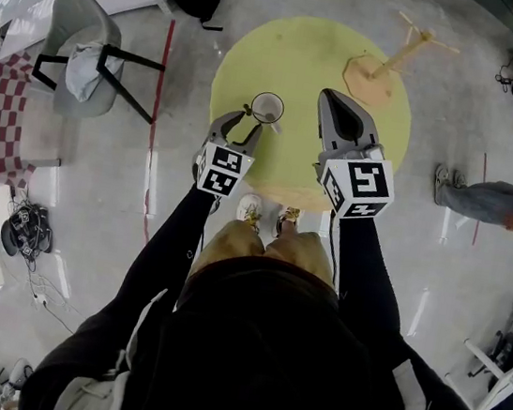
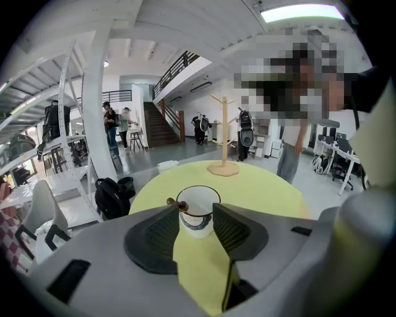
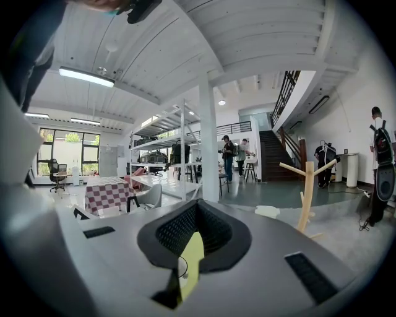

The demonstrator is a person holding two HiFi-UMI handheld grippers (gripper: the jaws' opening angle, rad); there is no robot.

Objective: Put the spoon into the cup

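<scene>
Noted left tongs [image 2: 197, 215] released, jaws wide apart on nothing, with cup [image 2: 198, 224] upright on yellow desk [image 1: 315, 56] straight ahead of the gap, just beyond the tips. Found right tongs [image 3: 197, 209] clenched and empty, off to the cup's right and farther from it. Judged spoon [image 2: 172, 202] already in the white, dark-rimmed cup: brown handle end leaned out over the rim toward the left jaw, bowl hidden.

Open workshop hall: shelving [image 3: 154, 143], mezzanine stairs [image 3: 272, 155]
</scene>
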